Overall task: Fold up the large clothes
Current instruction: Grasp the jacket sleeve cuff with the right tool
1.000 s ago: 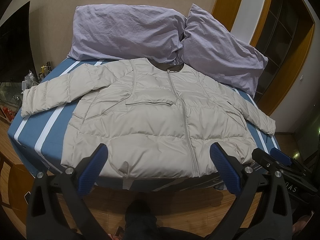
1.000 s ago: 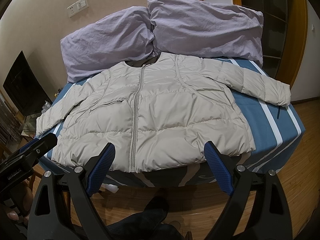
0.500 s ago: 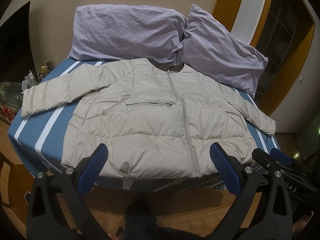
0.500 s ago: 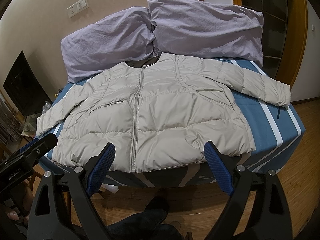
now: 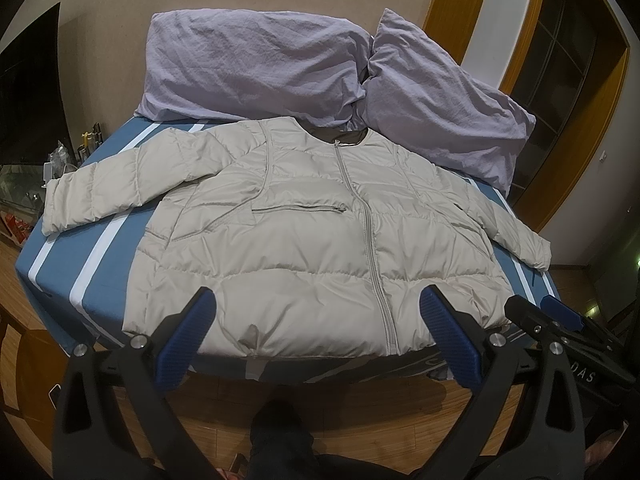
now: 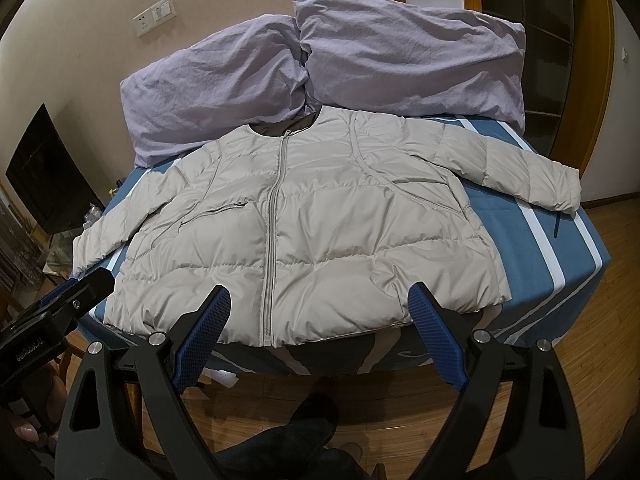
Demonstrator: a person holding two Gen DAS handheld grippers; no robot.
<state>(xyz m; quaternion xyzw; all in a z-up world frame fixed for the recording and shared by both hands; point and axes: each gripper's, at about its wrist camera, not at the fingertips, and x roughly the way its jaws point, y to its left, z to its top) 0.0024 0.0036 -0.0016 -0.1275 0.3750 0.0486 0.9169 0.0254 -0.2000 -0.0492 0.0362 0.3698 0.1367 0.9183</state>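
Fingers spread wide on my left gripper and my right gripper, nothing between them, both short of the bed's near edge. Just past the tips: beige puffer jacket, flat, front up, zipped, sleeves out to both sides on the blue striped bed. Beyond the collar, two lilac pillows against the wall.

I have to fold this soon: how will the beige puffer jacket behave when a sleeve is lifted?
The puffer jacket looks quilted and puffy, so probably light and floppy; the sleeve would likely droop. Its smooth, slightly shiny shell may slip between the fingers, and folds might spring back.
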